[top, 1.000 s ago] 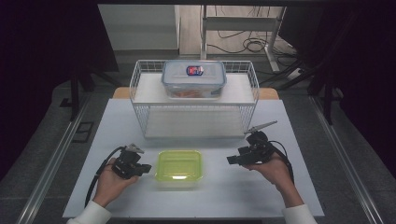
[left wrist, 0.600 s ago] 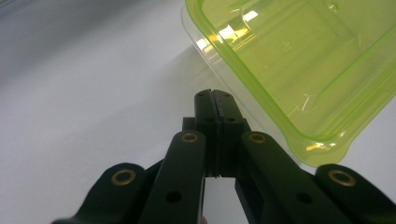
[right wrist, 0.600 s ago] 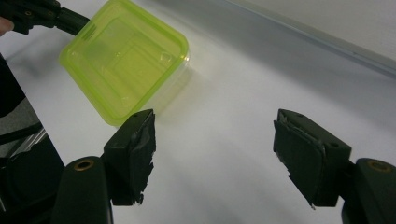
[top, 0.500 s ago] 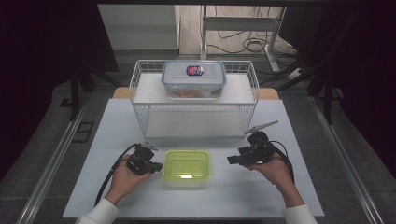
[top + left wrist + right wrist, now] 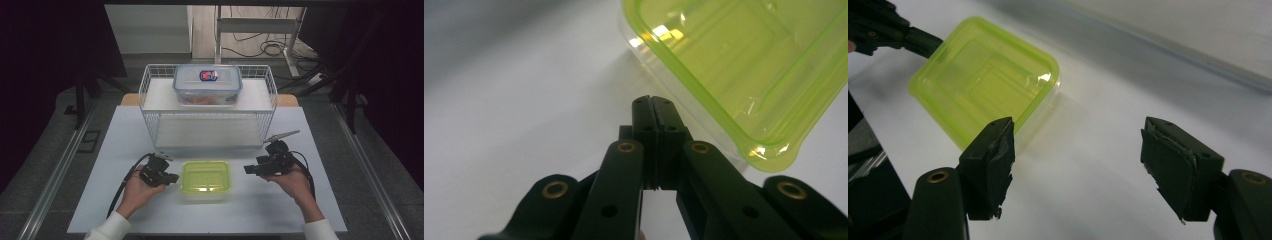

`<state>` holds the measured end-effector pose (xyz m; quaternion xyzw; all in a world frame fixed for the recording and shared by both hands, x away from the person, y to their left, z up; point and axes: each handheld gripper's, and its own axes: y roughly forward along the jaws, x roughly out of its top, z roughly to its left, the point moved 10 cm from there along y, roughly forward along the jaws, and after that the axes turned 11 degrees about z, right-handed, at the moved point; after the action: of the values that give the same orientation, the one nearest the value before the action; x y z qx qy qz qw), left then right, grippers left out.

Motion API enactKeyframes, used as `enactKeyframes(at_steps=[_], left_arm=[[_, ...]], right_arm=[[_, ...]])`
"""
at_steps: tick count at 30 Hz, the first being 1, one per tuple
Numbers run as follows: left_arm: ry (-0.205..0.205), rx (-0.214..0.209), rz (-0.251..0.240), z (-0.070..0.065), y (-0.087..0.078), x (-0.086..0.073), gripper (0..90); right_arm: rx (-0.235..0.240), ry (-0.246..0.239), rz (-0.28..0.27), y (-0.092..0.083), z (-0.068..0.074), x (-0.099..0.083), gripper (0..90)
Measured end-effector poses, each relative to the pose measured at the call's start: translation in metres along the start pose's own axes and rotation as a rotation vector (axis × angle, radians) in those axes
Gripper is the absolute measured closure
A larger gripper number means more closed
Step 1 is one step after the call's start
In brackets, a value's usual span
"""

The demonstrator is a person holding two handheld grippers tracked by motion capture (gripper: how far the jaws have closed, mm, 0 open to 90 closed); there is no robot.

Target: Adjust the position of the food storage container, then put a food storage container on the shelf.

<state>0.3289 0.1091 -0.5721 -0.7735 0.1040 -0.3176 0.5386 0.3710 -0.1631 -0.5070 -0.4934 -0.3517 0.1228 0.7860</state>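
Note:
A small clear container with a yellow-green lid lies on the white table near the front. My left gripper is shut with nothing in it, its tips right against the container's left side. In the left gripper view the closed jaws meet the clear base just under the green lid. My right gripper hangs open a short way to the right of the container and holds nothing. In the right gripper view the wide-apart jaws point toward the lid, with the left gripper beyond it.
A white wire basket stands on its side behind the container. On top of it sits a larger clear lidded box with a blue and red label. The white table has bare room at both sides and the front.
My left gripper has moved right up to the container's left side, and the container has slid a little to the right. The right gripper has stayed in place.

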Motion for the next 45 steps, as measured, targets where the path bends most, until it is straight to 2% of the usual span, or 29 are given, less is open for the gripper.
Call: enactKeyframes(at_steps=[3, 4, 6, 7, 8, 9, 10, 11, 12, 13, 14, 15, 16, 17, 18, 21, 25, 27, 33, 39, 42, 44, 45], left_arm=[[-0.035, 0.019, -0.054, 0.009, -0.020, -0.005, 84.7], [-0.035, 0.019, -0.054, 0.009, -0.020, -0.005, 81.4], [-0.070, 0.023, -0.086, 0.010, -0.027, -0.010, 70.0], [-0.070, 0.023, -0.086, 0.010, -0.027, -0.010, 63.6], [-0.081, 0.004, -0.086, 0.009, -0.029, -0.013, 57.4], [-0.081, 0.004, -0.086, 0.009, -0.029, -0.013, 51.4], [-0.101, -0.023, -0.099, 0.007, -0.029, -0.011, 46.2], [-0.101, -0.023, -0.099, 0.007, -0.029, -0.011, 41.4], [-0.111, -0.041, -0.105, 0.006, -0.030, -0.010, 41.4], [-0.129, -0.089, -0.117, 0.001, -0.031, -0.008, 33.5], [-0.137, -0.110, -0.125, -0.001, -0.031, -0.006, 31.3], [-0.137, -0.110, -0.125, -0.001, -0.031, -0.006, 29.8], [-0.149, -0.150, -0.136, -0.006, -0.032, -0.005, 29.1], [-0.153, -0.167, -0.137, -0.007, -0.033, -0.004, 28.5], [-0.153, -0.167, -0.137, -0.007, -0.033, -0.004, 27.9], [-0.175, -0.215, -0.152, -0.010, -0.032, -0.002, 26.7], [-0.184, -0.222, -0.158, -0.009, -0.032, -0.002, 24.8], [-0.207, -0.242, -0.168, -0.009, -0.031, -0.002, 24.6], [-0.219, -0.263, -0.178, -0.008, -0.031, 0.000, 24.2], [-0.248, -0.320, -0.192, -0.011, -0.028, 0.004, 23.8], [-0.251, -0.317, -0.193, -0.011, -0.027, 0.005, 23.6], [-0.255, -0.327, -0.199, -0.012, -0.026, 0.005, 23.6], [-0.269, -0.344, -0.210, -0.012, -0.025, 0.006, 23.6]], right_arm=[[0.011, 0.016, -0.025, -0.001, 0.001, 0.000, 29.5], [0.011, 0.016, -0.025, -0.001, 0.001, 0.000, 29.5], [0.012, 0.009, -0.028, 0.000, 0.003, -0.002, 29.7], [0.015, 0.011, -0.030, 0.001, 0.003, -0.002, 29.5], [0.019, 0.017, -0.032, 0.001, 0.004, -0.003, 29.0], [0.019, 0.017, -0.032, 0.001, 0.004, -0.003, 29.0], [0.027, 0.030, -0.032, 0.003, 0.005, -0.005, 27.4], [0.027, 0.030, -0.032, 0.003, 0.005, -0.005, 27.4], [0.029, 0.037, -0.033, 0.004, 0.005, -0.006, 26.6], [0.037, 0.052, -0.029, 0.005, 0.005, -0.010, 26.0], [0.047, 0.058, -0.028, 0.006, 0.005, -0.011, 25.8], [0.047, 0.058, -0.028, 0.006, 0.005, -0.011, 25.8], [0.067, 0.077, -0.032, 0.008, 0.005, -0.013, 24.9], [0.075, 0.087, -0.036, 0.009, 0.005, -0.013, 24.4], [0.075, 0.087, -0.036, 0.009, 0.005, -0.013, 24.4], [0.091, 0.097, -0.039, 0.012, 0.007, -0.013, 24.3], [0.109, 0.092, -0.041, 0.014, 0.012, -0.012, 24.4], [0.121, 0.096, -0.046, 0.014, 0.014, -0.012, 24.6], [0.139, 0.101, -0.057, 0.014, 0.016, -0.011, 25.3], [0.162, 0.115, -0.056, 0.017, 0.017, -0.014, 25.2], [0.165, 0.119, -0.058, 0.019, 0.017, -0.014, 25.2], [0.194, 0.131, -0.072, 0.020, 0.020, -0.013, 25.4], [0.201, 0.134, -0.073, 0.022, 0.021, -0.012, 25.8]])
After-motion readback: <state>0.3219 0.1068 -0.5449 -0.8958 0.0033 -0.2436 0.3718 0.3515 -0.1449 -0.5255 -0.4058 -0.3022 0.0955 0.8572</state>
